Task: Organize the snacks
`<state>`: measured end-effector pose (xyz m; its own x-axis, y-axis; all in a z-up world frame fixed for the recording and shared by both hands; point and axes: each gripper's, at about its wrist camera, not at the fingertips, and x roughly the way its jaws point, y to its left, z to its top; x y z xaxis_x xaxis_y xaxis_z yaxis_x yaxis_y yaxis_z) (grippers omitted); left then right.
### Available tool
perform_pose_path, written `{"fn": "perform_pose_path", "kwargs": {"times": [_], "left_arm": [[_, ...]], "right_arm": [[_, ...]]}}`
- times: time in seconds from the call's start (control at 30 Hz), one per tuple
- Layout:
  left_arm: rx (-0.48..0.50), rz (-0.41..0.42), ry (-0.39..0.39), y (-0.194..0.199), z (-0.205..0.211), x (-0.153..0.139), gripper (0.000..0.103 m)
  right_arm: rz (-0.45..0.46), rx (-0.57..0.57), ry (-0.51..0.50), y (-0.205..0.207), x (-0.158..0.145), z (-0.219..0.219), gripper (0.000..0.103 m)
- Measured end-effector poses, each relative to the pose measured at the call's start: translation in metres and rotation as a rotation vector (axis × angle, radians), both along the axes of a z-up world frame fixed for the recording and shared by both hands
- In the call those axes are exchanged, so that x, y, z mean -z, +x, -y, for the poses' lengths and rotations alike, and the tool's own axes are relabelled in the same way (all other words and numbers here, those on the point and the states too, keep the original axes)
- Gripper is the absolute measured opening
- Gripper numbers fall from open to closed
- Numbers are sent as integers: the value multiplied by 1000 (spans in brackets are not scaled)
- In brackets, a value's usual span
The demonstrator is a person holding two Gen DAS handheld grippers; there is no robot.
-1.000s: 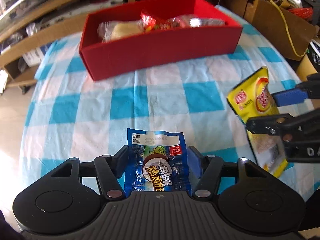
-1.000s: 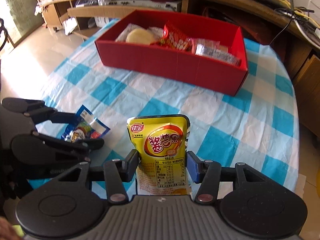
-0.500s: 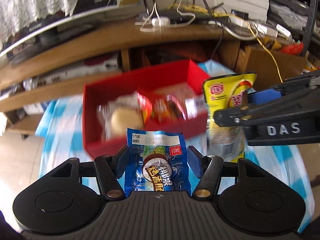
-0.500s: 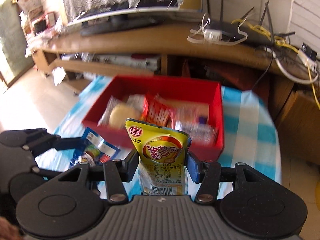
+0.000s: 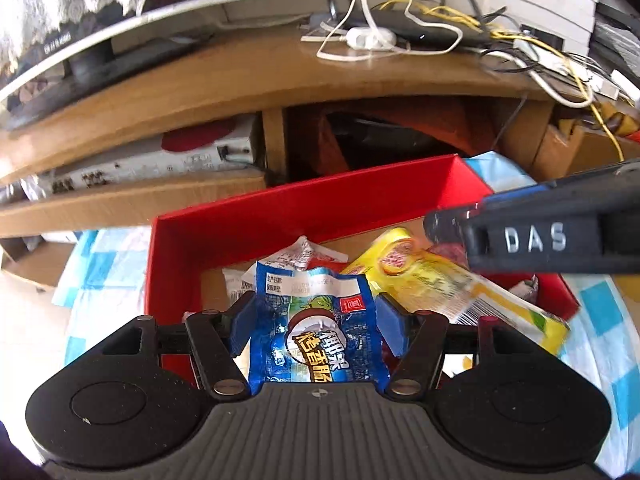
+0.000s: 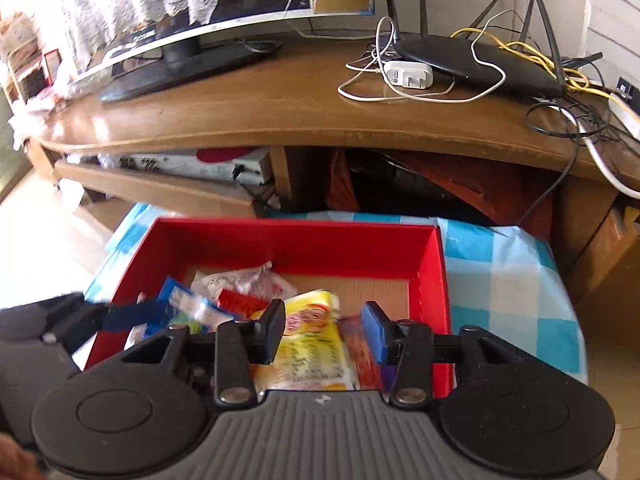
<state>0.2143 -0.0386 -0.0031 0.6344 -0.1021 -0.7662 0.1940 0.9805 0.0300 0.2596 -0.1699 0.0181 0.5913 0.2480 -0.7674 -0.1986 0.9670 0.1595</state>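
The red box (image 5: 320,200) (image 6: 296,228) lies right below both grippers and holds several snacks. My left gripper (image 5: 316,316) hangs over the box's left half, and its pads still touch the sides of the upright blue snack packet (image 5: 316,328) while its jaws are opening. In the right wrist view this packet (image 6: 188,304) shows at the left. My right gripper (image 6: 324,330) hovers over the box's middle with its jaws closing. The yellow snack packet (image 6: 316,352) (image 5: 460,292) lies tilted in the box beneath it, clear of the pads.
A white wrapper (image 6: 240,280) and a red packet (image 6: 240,300) also lie in the box. The box sits on a blue-and-white checked cloth (image 6: 500,264). Close behind stands a wooden TV stand (image 6: 280,120) with a monitor, a router (image 6: 472,64) and cables.
Both grippers travelled from over the tablecloth to above the red box, each with its packet. The yellow packet has left the right gripper and dropped into the box.
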Motion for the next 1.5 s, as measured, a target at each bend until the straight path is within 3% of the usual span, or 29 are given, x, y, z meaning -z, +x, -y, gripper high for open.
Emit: {"fn": "perform_pose_path", "kwargs": {"times": [0.13, 0.2, 0.33, 0.47, 0.57, 0.73, 0.9, 1.17, 1.5], "left_arm": [[-13, -9, -13, 1, -5, 3, 75], [-23, -12, -1, -2, -4, 0, 88], [-32, 25, 4, -19, -4, -11, 91], [-58, 80, -3, -52, -7, -28, 103], [-90, 111, 0, -78, -11, -39, 103], [-99, 126, 76, -113, -6, -45, 103], [-112, 64, 57, -140, -10, -40, 103], [-77, 4, 18, -172, -12, -28, 103], [-105, -18, 7, -191, -21, -24, 103]], "right_arm": [[-21, -24, 6, -2, 4, 0, 50], [-22, -22, 17, -9, 1, 1, 50], [13, -9, 4, -31, -13, 2, 51], [30, 7, 25, -65, -28, 10, 54], [37, 19, 66, -99, -37, 17, 59], [45, 44, 87, -156, -44, 26, 60], [19, 93, 55, -194, -36, 32, 60], [-34, 82, 26, -223, -19, 25, 61], [-57, 66, 37, -240, -12, 17, 63]]}}
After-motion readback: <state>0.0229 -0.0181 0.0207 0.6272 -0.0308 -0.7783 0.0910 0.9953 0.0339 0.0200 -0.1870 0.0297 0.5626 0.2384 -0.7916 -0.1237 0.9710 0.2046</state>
